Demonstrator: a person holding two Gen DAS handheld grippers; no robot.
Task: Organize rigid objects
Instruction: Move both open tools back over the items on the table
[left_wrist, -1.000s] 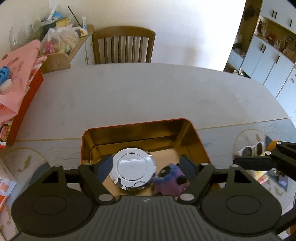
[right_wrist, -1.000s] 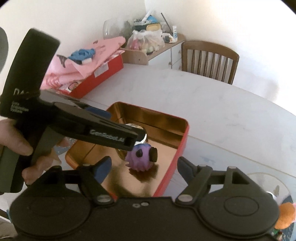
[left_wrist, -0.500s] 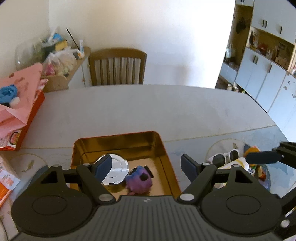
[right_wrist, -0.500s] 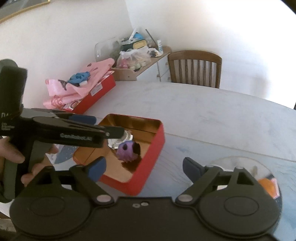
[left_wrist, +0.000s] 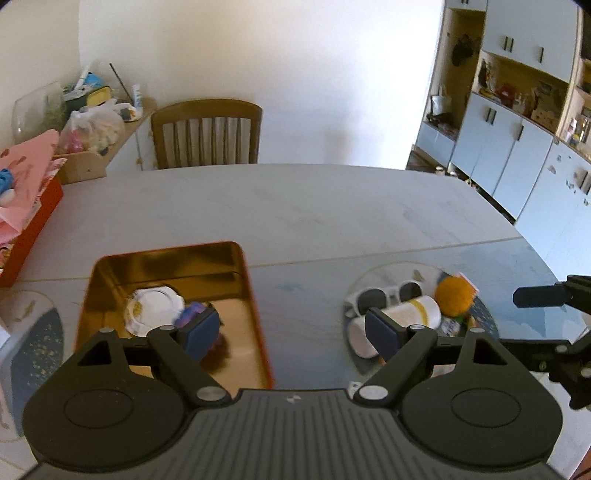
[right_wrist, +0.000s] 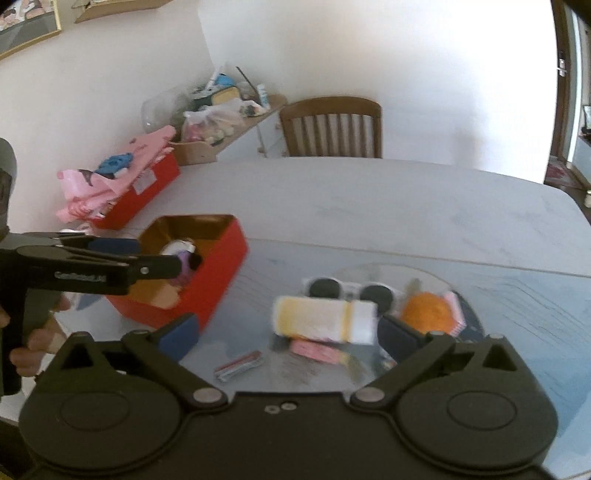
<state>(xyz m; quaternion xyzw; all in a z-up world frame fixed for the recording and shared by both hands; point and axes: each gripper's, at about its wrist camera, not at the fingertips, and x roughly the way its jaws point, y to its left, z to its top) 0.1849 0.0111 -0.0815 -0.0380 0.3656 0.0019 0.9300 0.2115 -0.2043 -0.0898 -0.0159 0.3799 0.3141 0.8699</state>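
A red tin with a gold inside (left_wrist: 255, 295) (right_wrist: 218, 273) sits on the table and holds a round silver lid (left_wrist: 155, 310) and a purple toy (left_wrist: 192, 312) (right_wrist: 184, 264). On a round mat lie white sunglasses (left_wrist: 384, 295) (right_wrist: 347, 290), a white and yellow bottle on its side (left_wrist: 410, 314) (right_wrist: 325, 319), an orange ball (left_wrist: 454, 295) (right_wrist: 426, 312) and small packets (right_wrist: 317, 349). My left gripper (left_wrist: 291, 334) hangs between tin and mat, its jaws opening with nothing between them. My right gripper (right_wrist: 290, 334) hovers near the bottle, jaws opening, nothing pressed.
A wooden chair (left_wrist: 205, 134) stands at the table's far side. A red box under pink cloth (right_wrist: 125, 184) lies at the far left. A cluttered shelf (left_wrist: 92, 122) lines the wall and blue cabinets (left_wrist: 517, 155) stand at the right. A hand (right_wrist: 33, 347) holds the left gripper.
Both grippers have pulled away from the tin and swung right toward the mat. The right jaws have spread wider; the purple toy stays in the tin.
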